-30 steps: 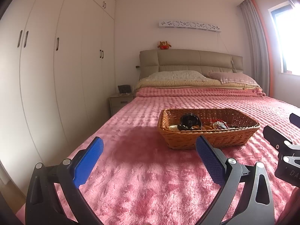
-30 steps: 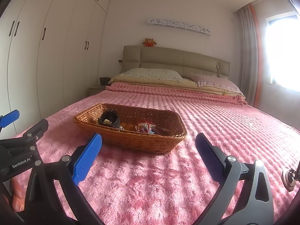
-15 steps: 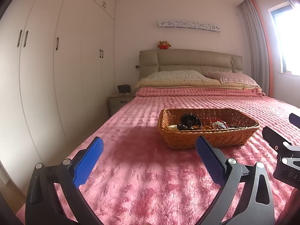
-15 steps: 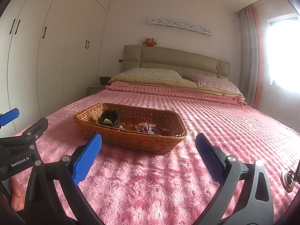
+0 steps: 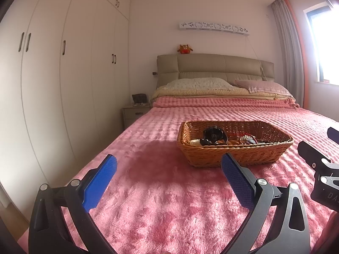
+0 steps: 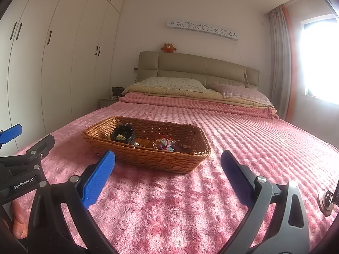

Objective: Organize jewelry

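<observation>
A brown wicker basket (image 5: 237, 154) sits on the pink bed cover; it also shows in the right wrist view (image 6: 148, 158). Inside lie a black watch (image 5: 213, 135), which also shows in the right wrist view (image 6: 124, 133), and a small heap of red and mixed jewelry (image 5: 246, 140), seen in the right wrist view too (image 6: 164, 144). My left gripper (image 5: 168, 180) is open and empty, low over the cover, short of the basket's near left corner. My right gripper (image 6: 167, 177) is open and empty, just short of the basket's near side.
The pink fleece cover (image 5: 169, 201) spreads around the basket. White wardrobes (image 5: 63, 74) line the left wall. A nightstand (image 5: 135, 114) stands by the headboard. Pillows (image 6: 173, 83) lie at the far end. A window (image 6: 320, 63) is at the right.
Both grippers stay open and almost still. The view has shifted only very slightly; the basket and its contents have not moved.
</observation>
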A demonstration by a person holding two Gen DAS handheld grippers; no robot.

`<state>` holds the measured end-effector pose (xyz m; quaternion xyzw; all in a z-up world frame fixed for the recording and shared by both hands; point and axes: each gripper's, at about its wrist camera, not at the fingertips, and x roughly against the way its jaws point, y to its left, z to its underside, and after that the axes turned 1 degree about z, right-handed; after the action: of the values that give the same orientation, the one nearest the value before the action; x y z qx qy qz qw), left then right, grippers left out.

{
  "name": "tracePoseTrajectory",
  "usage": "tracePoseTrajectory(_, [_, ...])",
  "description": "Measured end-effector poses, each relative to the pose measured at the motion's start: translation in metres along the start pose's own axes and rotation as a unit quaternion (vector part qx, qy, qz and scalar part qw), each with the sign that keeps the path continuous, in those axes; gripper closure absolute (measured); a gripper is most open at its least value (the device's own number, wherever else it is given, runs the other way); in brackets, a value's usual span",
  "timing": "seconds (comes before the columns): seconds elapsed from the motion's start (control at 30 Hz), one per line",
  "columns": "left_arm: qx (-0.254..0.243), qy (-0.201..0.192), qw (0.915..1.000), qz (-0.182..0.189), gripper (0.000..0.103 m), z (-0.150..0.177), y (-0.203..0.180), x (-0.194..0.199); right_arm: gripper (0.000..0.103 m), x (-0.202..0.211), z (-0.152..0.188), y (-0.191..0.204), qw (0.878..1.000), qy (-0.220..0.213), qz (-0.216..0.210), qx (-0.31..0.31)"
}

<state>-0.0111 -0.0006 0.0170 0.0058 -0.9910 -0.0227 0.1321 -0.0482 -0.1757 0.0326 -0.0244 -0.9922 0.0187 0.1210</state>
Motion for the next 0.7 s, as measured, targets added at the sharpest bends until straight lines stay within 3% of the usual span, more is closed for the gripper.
tracePoseTrajectory(0.7, [-0.005, 0.005, 1.0, 0.005, 0.008, 0.0025, -0.0047, 0.0001, 0.007, 0.003, 0.0003, 0.0001, 1.0, -0.005, 0.0, 0.01])
